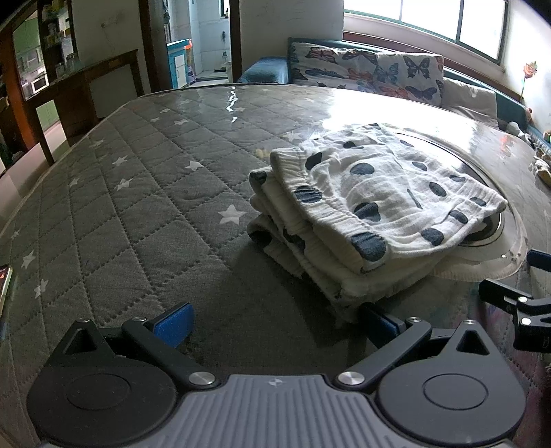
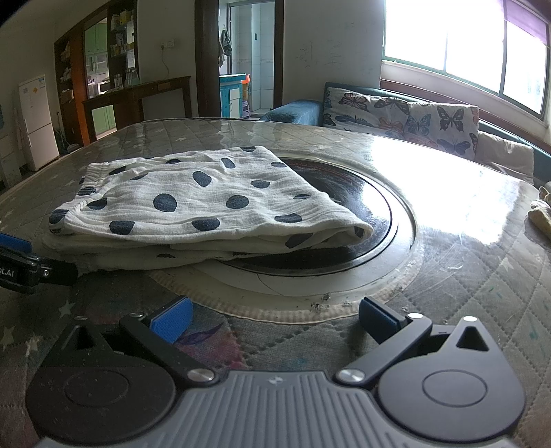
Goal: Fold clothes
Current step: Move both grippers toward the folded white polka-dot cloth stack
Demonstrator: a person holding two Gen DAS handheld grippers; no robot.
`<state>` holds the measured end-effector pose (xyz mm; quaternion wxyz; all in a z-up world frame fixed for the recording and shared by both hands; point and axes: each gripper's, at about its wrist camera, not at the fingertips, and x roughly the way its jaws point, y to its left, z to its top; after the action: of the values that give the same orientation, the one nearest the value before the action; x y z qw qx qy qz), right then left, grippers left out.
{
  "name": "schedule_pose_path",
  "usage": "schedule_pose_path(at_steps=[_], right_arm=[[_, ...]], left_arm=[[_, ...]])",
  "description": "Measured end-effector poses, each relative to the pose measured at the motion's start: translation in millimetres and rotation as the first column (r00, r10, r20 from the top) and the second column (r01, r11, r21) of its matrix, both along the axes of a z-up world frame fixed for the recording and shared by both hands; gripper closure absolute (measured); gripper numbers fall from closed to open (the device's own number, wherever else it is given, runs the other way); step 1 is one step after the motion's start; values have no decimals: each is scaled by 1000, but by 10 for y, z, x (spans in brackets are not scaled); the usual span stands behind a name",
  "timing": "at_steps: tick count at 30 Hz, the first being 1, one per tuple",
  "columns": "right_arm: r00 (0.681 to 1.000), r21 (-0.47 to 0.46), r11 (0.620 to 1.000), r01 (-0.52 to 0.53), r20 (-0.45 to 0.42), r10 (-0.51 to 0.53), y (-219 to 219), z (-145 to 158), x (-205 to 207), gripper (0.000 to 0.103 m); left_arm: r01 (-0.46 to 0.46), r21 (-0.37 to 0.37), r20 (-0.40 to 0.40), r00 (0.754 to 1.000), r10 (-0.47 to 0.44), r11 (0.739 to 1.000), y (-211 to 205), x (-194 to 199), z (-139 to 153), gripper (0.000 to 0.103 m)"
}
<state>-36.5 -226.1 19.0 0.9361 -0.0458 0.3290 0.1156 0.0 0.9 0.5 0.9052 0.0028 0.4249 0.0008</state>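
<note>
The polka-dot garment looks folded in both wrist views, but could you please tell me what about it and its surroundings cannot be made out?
- Polka-dot garment: its type is unclear; the top layer hides the lower folds in both views.
- Dark round inset: the garment covers part of it.
- Pale object: cut off by the right edge of the right wrist view.
- Shelf items: too small to identify.

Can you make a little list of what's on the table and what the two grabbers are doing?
clothes: white polka-dot garment, folded in a stack
where: on the quilted star table cover, partly over the dark round plate
left hand-held gripper: open, holding nothing, near the stack's edge
right hand-held gripper: open, holding nothing, short of the stack
behind: butterfly cushion
</note>
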Motion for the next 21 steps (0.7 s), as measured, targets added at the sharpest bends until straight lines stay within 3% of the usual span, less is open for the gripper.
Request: schedule_pose_path(at_steps=[8, 12, 16, 21], right_arm=[[1000, -5, 1000, -11, 3, 11, 2, 9, -25, 1], [998, -60, 997, -51, 29, 53, 85, 47, -32, 5], [989, -117, 984, -136, 49, 142, 225, 132, -100, 7], [949, -242, 932, -270, 97, 300, 487, 294, -192, 12]], left_arm=[[5, -2, -21, 1000, -5, 1000, 122, -13, 70, 0], [-1, 3, -19, 1000, 1, 1000, 242, -35, 138, 0], [-3, 16, -11, 1000, 4, 1000, 299, -52, 206, 0], [-15, 18, -5, 1000, 15, 1000, 372, -54, 303, 0]])
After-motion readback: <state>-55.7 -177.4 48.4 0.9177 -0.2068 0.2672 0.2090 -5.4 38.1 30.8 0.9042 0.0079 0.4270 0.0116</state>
